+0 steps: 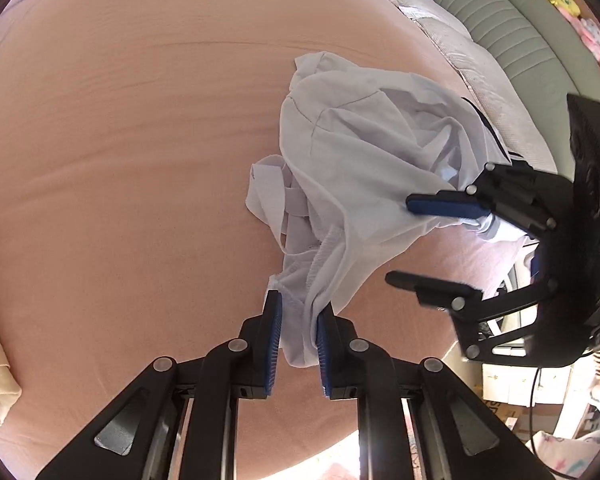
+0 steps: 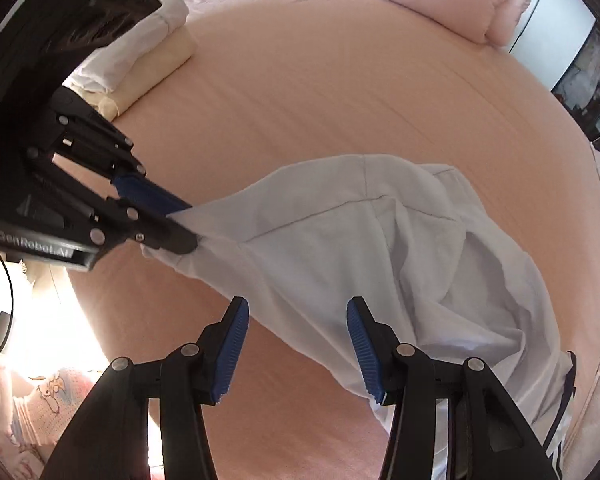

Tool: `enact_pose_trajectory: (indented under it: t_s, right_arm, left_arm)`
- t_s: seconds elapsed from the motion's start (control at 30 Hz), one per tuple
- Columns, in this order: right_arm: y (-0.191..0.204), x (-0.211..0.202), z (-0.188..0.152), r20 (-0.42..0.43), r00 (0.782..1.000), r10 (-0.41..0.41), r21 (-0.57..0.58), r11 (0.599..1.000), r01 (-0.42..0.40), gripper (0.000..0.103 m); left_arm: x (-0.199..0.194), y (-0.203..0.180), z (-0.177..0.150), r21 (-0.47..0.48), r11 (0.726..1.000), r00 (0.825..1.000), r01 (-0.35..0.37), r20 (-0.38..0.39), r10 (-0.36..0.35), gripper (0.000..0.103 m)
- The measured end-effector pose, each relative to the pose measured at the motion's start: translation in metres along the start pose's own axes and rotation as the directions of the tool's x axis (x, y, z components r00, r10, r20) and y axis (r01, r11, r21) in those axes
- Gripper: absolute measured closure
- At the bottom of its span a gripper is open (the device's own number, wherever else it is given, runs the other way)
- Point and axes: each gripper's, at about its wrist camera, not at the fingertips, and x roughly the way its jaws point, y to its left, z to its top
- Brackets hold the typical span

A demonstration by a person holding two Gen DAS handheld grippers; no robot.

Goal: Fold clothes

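Bed (image 1: 120, 140) with a peach sheet, and a crumpled white garment (image 1: 360, 152) lying on it toward one side. The left gripper (image 1: 298, 344) is pinched onto a bunched hem of that garment, lifting it a bit. The right gripper (image 2: 296, 344) has its jaws spread, cloth running between the pads without being squeezed. Folded clothes (image 2: 140, 60) sit stacked further off.

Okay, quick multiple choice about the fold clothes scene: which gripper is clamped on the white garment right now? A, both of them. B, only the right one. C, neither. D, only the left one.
D: the left gripper has its blue pads pressed on a bunched edge of the white garment, while the right gripper stands with its jaws apart over the cloth, pads not pressing it.
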Motion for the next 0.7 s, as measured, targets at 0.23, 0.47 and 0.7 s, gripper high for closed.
enact_pose_trajectory:
  t_s: [0.23, 0.47, 0.7]
  right_arm:
    - [0.000, 0.016, -0.007, -0.027, 1.000, -0.014, 0.012, 1.000, 0.014, 0.052]
    - [-0.021, 0.019, -0.011, -0.030, 1.000, 0.008, 0.095, 0.995, -0.005, 0.052]
    - [-0.036, 0.021, -0.019, -0.031, 0.999, 0.023, 0.171, 0.985, -0.017, 0.052]
  left_arm:
    - [-0.004, -0.002, 0.013, 0.024, 0.999, 0.999, -0.044, -0.005, 0.044, 0.079]
    - [-0.017, 0.002, 0.019, 0.055, 0.993, 0.994, -0.108, 0.015, 0.107, 0.048]
    - [-0.014, -0.001, 0.030, 0.057, 0.989, 0.989, -0.139, 0.055, 0.136, 0.048]
